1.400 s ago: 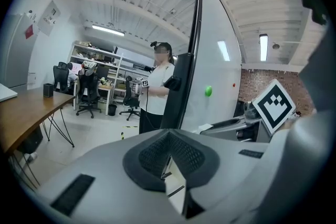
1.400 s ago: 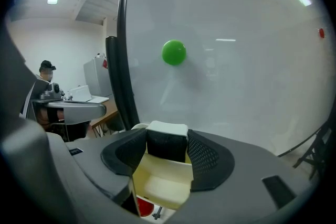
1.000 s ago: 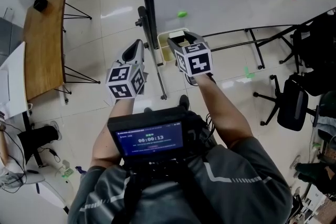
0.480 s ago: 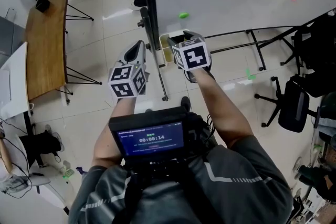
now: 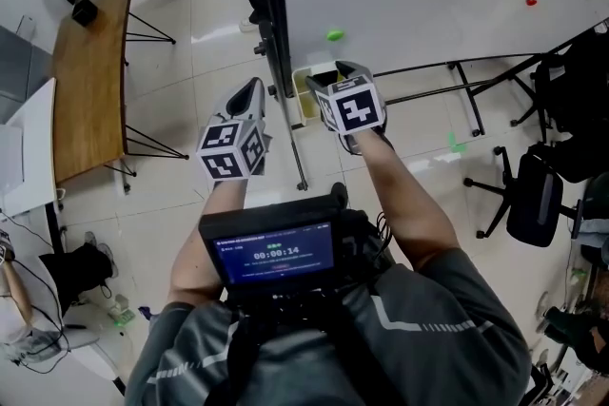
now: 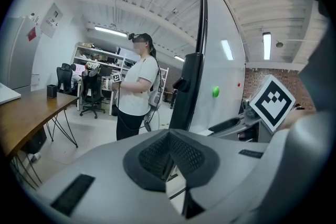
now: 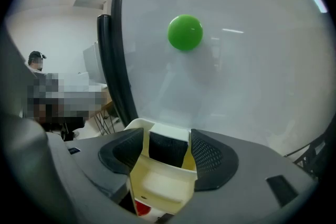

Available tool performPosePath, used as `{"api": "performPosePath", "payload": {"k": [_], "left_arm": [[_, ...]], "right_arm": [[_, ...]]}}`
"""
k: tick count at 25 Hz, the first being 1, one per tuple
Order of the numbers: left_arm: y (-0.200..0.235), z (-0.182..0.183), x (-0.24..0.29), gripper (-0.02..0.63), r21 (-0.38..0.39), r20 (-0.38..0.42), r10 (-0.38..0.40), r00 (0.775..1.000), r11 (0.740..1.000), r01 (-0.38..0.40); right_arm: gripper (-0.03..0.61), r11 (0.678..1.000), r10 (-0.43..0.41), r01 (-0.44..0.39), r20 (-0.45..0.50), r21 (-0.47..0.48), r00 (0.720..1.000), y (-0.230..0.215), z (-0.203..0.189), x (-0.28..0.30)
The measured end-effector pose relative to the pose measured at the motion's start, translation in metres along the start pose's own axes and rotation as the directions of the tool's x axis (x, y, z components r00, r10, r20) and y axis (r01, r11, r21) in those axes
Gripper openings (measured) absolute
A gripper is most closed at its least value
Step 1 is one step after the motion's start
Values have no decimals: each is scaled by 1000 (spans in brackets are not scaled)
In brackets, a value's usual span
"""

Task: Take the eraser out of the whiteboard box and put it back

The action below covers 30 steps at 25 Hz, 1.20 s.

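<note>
The right tongs (image 7: 168, 141) reach into the cream whiteboard box (image 7: 160, 186), which hangs at the lower edge of the whiteboard (image 7: 252, 60), below its green magnet (image 7: 185, 32) and just beside its black frame post (image 7: 113, 71). Their jaws are opening on either side of the dark eraser (image 7: 169, 153), which stands upright in the box on the side nearest the whiteboard. The left tongs (image 6: 169, 139) are clenched on nothing, out past the whiteboard's post side and apart from the box.
</note>
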<state>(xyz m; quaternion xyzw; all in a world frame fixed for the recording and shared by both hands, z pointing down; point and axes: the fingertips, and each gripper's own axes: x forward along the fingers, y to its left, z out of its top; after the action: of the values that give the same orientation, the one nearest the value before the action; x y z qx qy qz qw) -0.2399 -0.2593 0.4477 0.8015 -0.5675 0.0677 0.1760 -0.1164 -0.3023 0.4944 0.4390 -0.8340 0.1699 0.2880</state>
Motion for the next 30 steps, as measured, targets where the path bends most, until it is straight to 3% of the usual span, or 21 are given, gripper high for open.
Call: {"api": "performPosePath", "payload": {"k": [9, 11, 14, 19, 23, 30], "left_arm": [[-7, 28, -16, 32, 10, 60, -24, 998, 1000, 24], [-13, 38, -25, 33, 29, 86, -56, 995, 998, 54], [-19, 55, -36, 32, 42, 125, -72, 989, 997, 67], [-29, 85, -52, 32, 40, 187, -77, 979, 997, 71], [-43, 108, -64, 32, 69, 241, -110, 964, 993, 96], [-63, 120, -71, 32, 96, 265, -136, 955, 989, 114]], "right_arm": [[292, 998, 56, -61, 182, 22, 982, 6, 38, -46], [235, 997, 73, -80, 255, 17, 964, 10, 54, -65], [231, 993, 108, -116, 355, 0, 929, 14, 76, -93], [141, 990, 135, -137, 481, -31, 866, 15, 107, -133], [23, 989, 143, -138, 560, -51, 816, 16, 126, -162], [23, 985, 171, -141, 578, -97, 798, 15, 129, -178]]}}
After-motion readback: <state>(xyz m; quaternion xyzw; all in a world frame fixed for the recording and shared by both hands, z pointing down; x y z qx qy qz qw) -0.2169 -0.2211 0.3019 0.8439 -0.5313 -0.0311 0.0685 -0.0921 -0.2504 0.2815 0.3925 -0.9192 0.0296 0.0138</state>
